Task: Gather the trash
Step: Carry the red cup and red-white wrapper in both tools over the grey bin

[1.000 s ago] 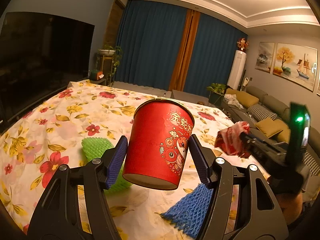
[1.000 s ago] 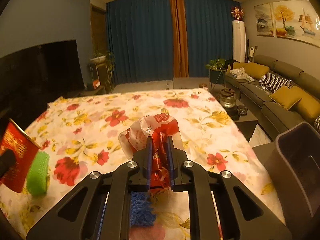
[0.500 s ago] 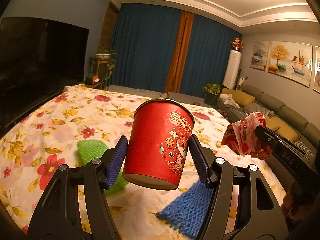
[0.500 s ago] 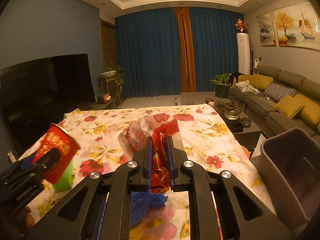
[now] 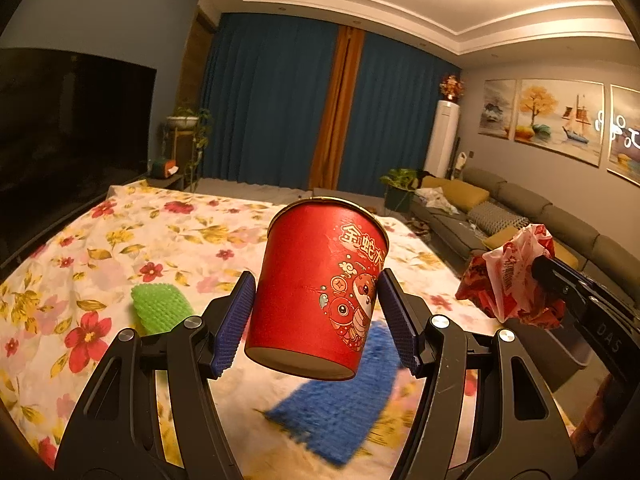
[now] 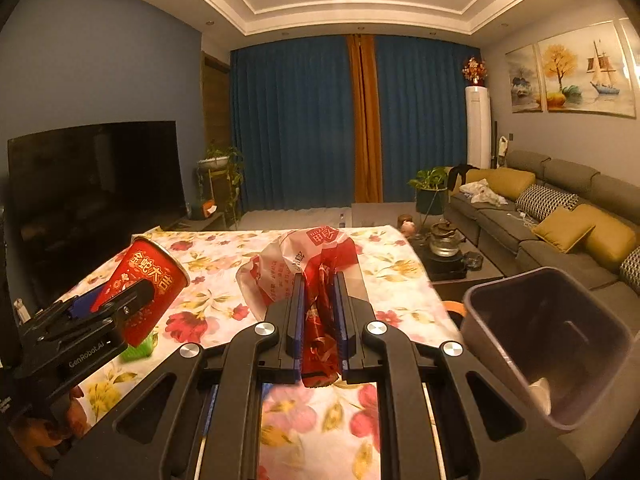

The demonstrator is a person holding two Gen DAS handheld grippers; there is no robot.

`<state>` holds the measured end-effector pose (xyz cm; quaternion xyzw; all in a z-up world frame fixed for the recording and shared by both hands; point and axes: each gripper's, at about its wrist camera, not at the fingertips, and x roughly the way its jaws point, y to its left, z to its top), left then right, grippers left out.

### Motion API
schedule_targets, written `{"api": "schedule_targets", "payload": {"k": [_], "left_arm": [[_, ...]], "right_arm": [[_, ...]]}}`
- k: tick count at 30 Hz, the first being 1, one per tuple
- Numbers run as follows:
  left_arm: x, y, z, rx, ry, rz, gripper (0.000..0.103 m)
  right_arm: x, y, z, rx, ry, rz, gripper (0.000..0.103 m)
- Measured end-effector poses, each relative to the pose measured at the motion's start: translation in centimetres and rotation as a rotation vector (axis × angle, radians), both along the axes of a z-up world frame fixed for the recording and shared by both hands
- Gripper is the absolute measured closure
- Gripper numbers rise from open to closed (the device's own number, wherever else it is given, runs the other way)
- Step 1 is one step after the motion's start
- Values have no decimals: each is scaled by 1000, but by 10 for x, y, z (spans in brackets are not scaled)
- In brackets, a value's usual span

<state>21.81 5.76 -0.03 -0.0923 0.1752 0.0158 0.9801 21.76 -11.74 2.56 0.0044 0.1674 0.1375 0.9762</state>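
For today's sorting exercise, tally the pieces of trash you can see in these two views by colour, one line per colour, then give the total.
Red: 2 — the paper cup held in the left gripper, and the crumpled red-and-white plastic bag held in the right gripper.
Green: 1 — the foam net on the flowered cloth.
Blue: 1 — the foam net on the cloth.
Total: 4
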Motion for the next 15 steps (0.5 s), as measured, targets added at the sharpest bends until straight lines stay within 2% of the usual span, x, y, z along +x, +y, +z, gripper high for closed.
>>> {"api": "schedule_targets", "payload": {"k": [6,15], "left_arm": [[-18,-35,17,37,-39,-52,41],[-25,-91,25,39,-52,-142,41]], "right_arm": [[-18,-25,8,13,-19,-35,89],[-40,-69,15,5,-48,-110,89]]}}
